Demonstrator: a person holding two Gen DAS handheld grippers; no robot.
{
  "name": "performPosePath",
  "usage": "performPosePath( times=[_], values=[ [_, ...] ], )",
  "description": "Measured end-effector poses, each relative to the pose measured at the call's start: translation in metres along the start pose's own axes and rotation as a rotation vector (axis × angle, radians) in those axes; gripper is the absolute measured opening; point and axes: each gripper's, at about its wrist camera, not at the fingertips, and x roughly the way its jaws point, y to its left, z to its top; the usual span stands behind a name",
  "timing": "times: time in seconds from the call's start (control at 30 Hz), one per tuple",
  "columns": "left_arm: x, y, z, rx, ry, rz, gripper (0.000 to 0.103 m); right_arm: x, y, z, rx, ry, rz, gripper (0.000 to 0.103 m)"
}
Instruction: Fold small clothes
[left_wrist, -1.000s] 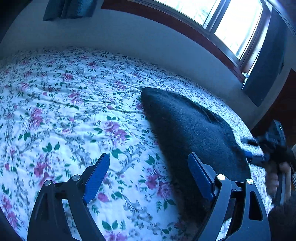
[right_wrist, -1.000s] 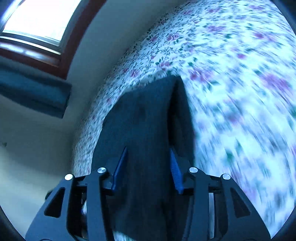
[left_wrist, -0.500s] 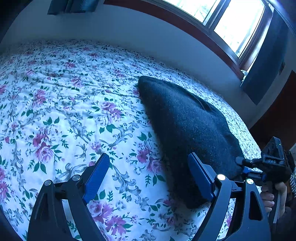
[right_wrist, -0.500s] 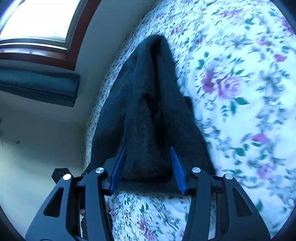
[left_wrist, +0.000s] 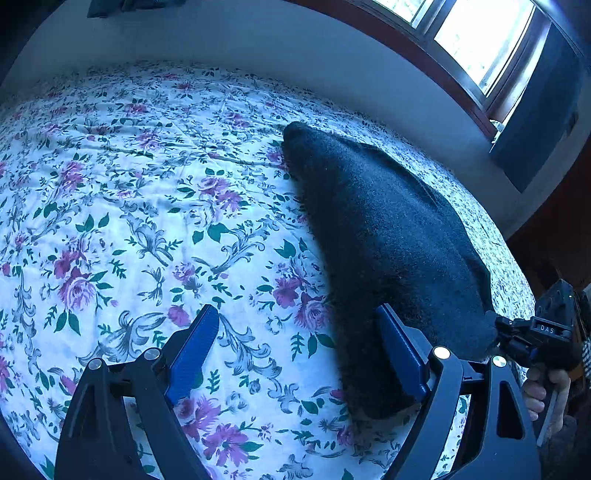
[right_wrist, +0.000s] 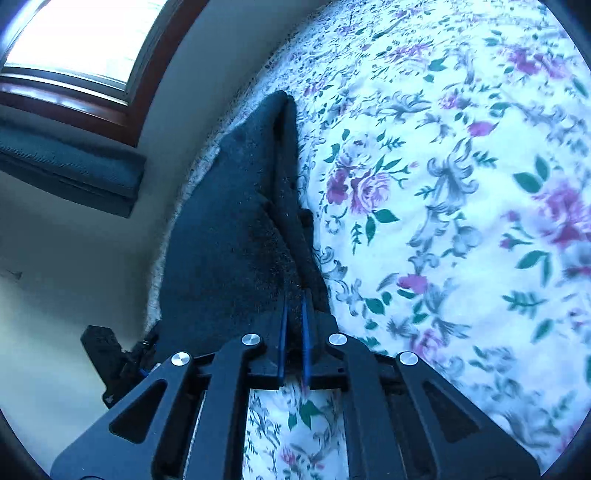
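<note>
Right gripper (right_wrist: 293, 314) with blue pads pressed together on near edge of dark navy fuzzy knit garment (right_wrist: 236, 229), garment running toward upper centre of frame over white floral bedsheet (right_wrist: 443, 184), left gripper (left_wrist: 295, 354) spread wide, lower frame, right pad beside garment's near corner.

Daylight is entering through the window (left_wrist: 480, 40), which is glaring white. A blue cast is tinting both views. Fisheye distortion is bending the edges; the bedsheet (right_wrist: 554, 266) is blurring at right.

Black garment (left_wrist: 388, 236) on white bedsheet (left_wrist: 147, 221) with purple-and-green floral print.
</note>
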Motion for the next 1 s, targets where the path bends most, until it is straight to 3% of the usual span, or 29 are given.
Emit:
performPosePath(
  times=[0.1, 0.2, 0.27, 0.3, 0.43, 0.57, 0.6, 0.63, 0.67, 0.7, 0.83, 0.97, 1.0],
  values=[
    [-0.002, 0.0, 0.0, -0.006, -0.001, -0.012, 0.085, -0.003, 0.008, -0.001, -0.023, -0.011, 0.006, 0.008],
    [-0.007, 0.002, 0.004, -0.059, -0.002, -0.078, 0.085, -0.02, 0.009, -0.004, -0.021, -0.058, 0.034, 0.012],
    [-0.007, 0.0, 0.008, -0.099, 0.008, -0.13, 0.085, -0.028, 0.008, -0.001, -0.024, -0.086, 0.032, 0.02],
    [-0.003, -0.001, 0.01, -0.116, 0.026, -0.148, 0.085, -0.029, 0.009, 0.001, -0.024, -0.094, 0.027, 0.029],
    [0.011, -0.008, 0.007, -0.119, 0.06, -0.134, 0.085, -0.009, 0.012, 0.006, -0.015, -0.028, 0.034, 0.044],
    [0.013, -0.022, 0.002, -0.01, 0.042, -0.034, 0.065, 0.009, 0.022, 0.003, -0.071, 0.002, 0.008, 0.044],
    [0.013, -0.024, 0.0, 0.006, 0.035, -0.014, 0.063, 0.012, 0.027, 0.001, -0.103, 0.002, -0.009, 0.04],
    [0.014, -0.026, -0.003, 0.022, 0.027, 0.01, 0.059, 0.015, 0.029, 0.0, -0.121, 0.006, -0.028, 0.024],
    [0.015, -0.027, -0.004, 0.033, 0.024, 0.021, 0.054, 0.019, 0.03, -0.002, -0.135, 0.017, -0.054, 0.015],
    [0.016, -0.028, -0.004, 0.04, 0.026, 0.021, 0.051, 0.023, 0.029, -0.005, -0.148, 0.024, -0.068, 0.012],
    [0.016, -0.024, -0.004, 0.03, 0.027, -0.009, 0.048, 0.025, 0.028, -0.007, -0.158, 0.009, -0.059, 0.011],
    [0.005, -0.017, 0.004, -0.028, 0.031, -0.112, 0.051, 0.017, 0.019, -0.008, -0.119, 0.011, -0.001, 0.013],
    [0.003, -0.017, 0.006, -0.043, 0.033, -0.135, 0.055, 0.012, 0.017, -0.005, -0.098, 0.018, 0.026, 0.018]
  ],
)
